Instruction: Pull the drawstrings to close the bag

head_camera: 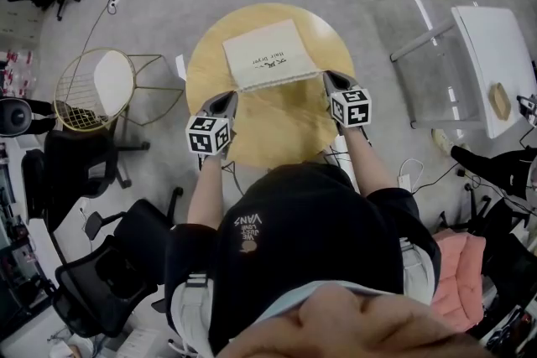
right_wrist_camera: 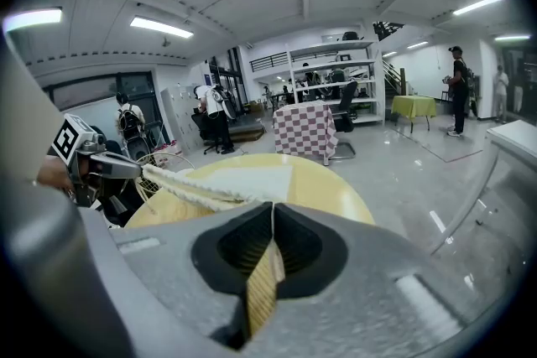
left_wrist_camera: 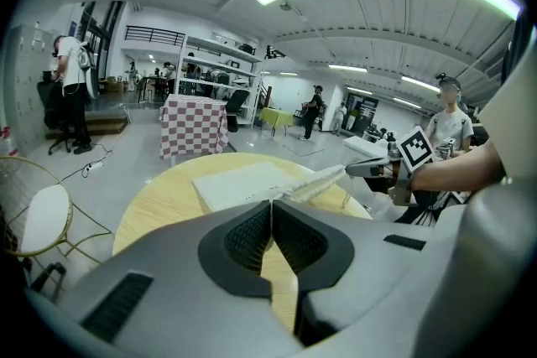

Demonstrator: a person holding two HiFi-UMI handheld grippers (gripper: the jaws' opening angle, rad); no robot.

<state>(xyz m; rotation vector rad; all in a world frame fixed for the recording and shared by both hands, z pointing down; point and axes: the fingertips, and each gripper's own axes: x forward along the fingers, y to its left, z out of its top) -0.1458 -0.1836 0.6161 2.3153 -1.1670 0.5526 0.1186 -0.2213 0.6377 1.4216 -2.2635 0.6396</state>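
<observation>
Yellow and round, the worktop [head_camera: 277,126] stands on a grey office floor, seen from above my head camera. Nearest me, the left gripper [head_camera: 228,98] and the right gripper [head_camera: 330,78] sit at the worktop's near half, one at each end of the bag's mouth [head_camera: 281,82].

The left gripper's jaws are pressed together on a thin pale strand, the left drawstring [left_wrist_camera: 272,204]. The right gripper's jaws are likewise closed on the right drawstring [right_wrist_camera: 273,205]. Between the two grippers the mouth is ruffled into tight gathers (it reads as a puckered cream band in both gripper views) and stretched in a line from one pair of jaws to the other.

Past that band, the cream bag [head_camera: 267,53] lies flat on the far half of the worktop, small dark print on its face. To the left stands a wire chair [head_camera: 92,88]. Farther off is a table draped in checked cloth [left_wrist_camera: 195,126].
</observation>
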